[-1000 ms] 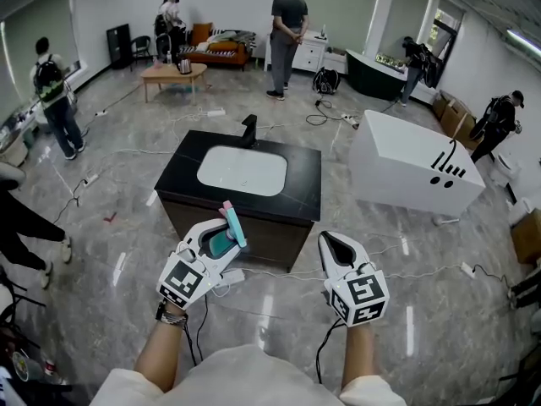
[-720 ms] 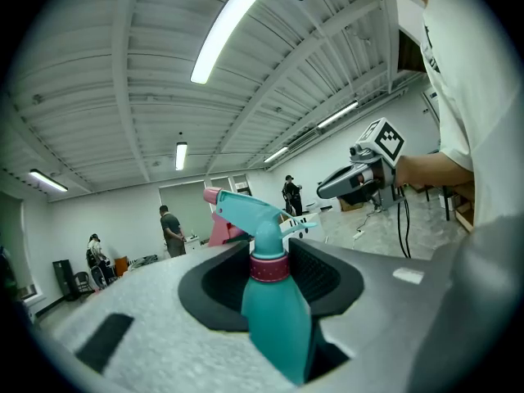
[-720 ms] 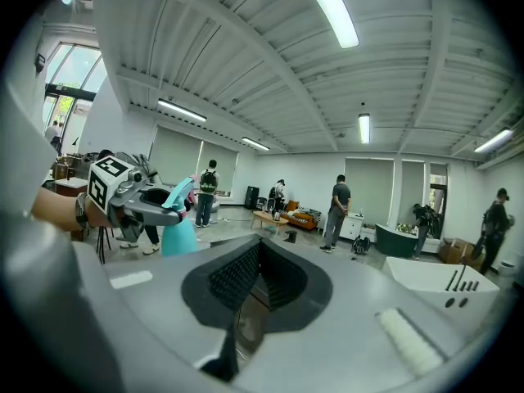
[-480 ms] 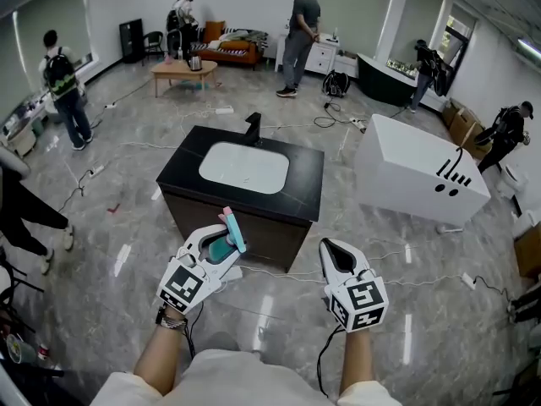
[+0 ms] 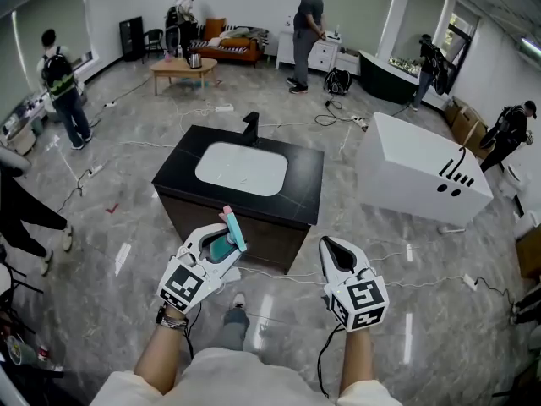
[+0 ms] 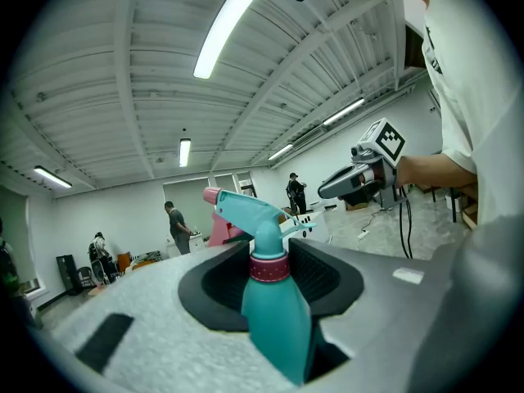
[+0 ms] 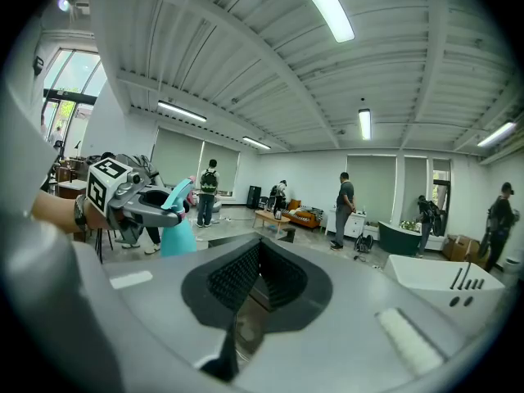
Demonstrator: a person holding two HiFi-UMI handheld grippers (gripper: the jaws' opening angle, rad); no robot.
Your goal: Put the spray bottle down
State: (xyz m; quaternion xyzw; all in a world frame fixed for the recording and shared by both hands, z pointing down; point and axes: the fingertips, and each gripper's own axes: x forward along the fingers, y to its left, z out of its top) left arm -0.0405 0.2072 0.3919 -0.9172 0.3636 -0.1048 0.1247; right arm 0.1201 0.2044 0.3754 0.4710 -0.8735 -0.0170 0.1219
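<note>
My grey left gripper (image 5: 215,242) has its jaws wide, pads pressed on the shoulder of the teal plastic spray bottle (image 6: 274,318). The bottle stands upright between them, in the air short of the black-topped vanity cabinet (image 5: 304,172) with its white basin (image 5: 241,169). I judge it light, smooth-sided and a little squeezable, so it could slip or twist; holding the body just under the collar looks sound. It has a dark pink collar, a teal trigger head and a pink nozzle tip. My right gripper (image 5: 340,250) is closed up, empty.
</note>
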